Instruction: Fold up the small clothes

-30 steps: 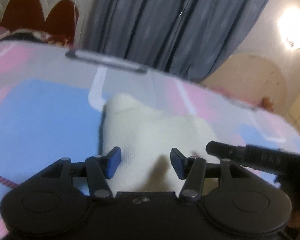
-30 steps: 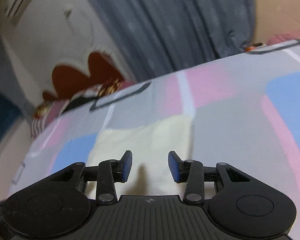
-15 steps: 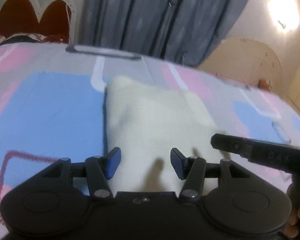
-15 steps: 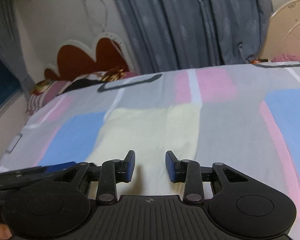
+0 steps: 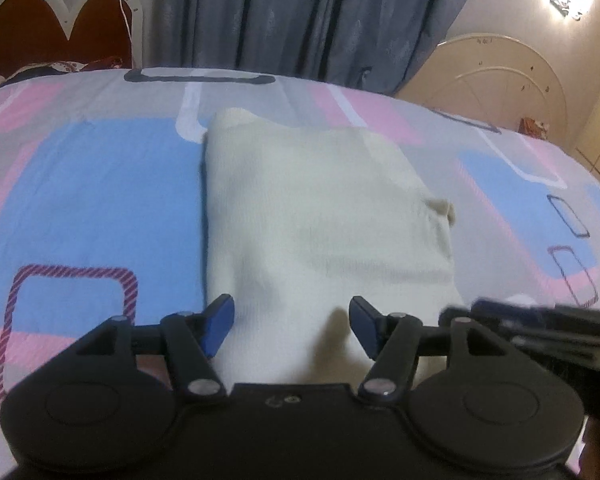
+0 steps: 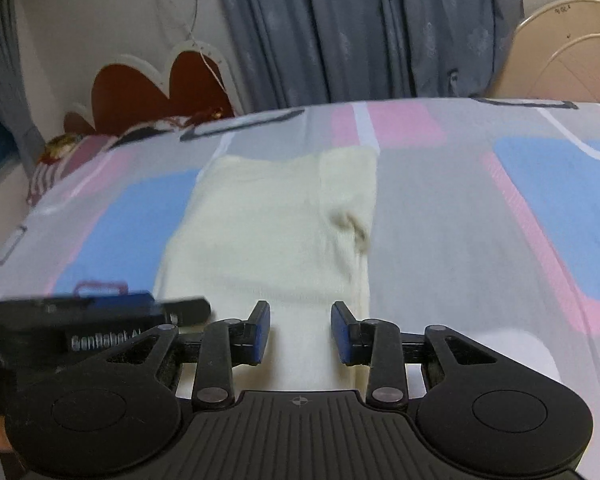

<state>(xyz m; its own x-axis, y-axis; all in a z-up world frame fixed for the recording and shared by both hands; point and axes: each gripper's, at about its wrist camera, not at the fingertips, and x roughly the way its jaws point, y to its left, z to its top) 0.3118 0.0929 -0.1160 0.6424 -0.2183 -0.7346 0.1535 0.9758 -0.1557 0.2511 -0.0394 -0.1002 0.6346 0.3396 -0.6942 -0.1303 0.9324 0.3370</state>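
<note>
A cream knitted garment (image 5: 316, 216) lies folded into a long rectangle on the bed; it also shows in the right wrist view (image 6: 276, 232). My left gripper (image 5: 292, 328) is open and empty, its blue pads above the garment's near end. My right gripper (image 6: 300, 332) is open and empty over the near right part of the garment. A small wrinkle sits at the garment's right edge (image 6: 352, 224). Each gripper shows at the edge of the other's view, the right one low right (image 5: 540, 324) and the left one low left (image 6: 100, 320).
The bedsheet (image 5: 84, 184) has blue, pink and grey blocks. A red and white headboard (image 5: 60, 28) and pillows stand at the far left. Grey curtains (image 5: 308, 16) hang behind the bed. A cream arched frame (image 5: 500, 68) stands at the far right.
Both grippers have drawn back and tilted so more of the garment shows. The jaws stay open. The garment has not moved.
</note>
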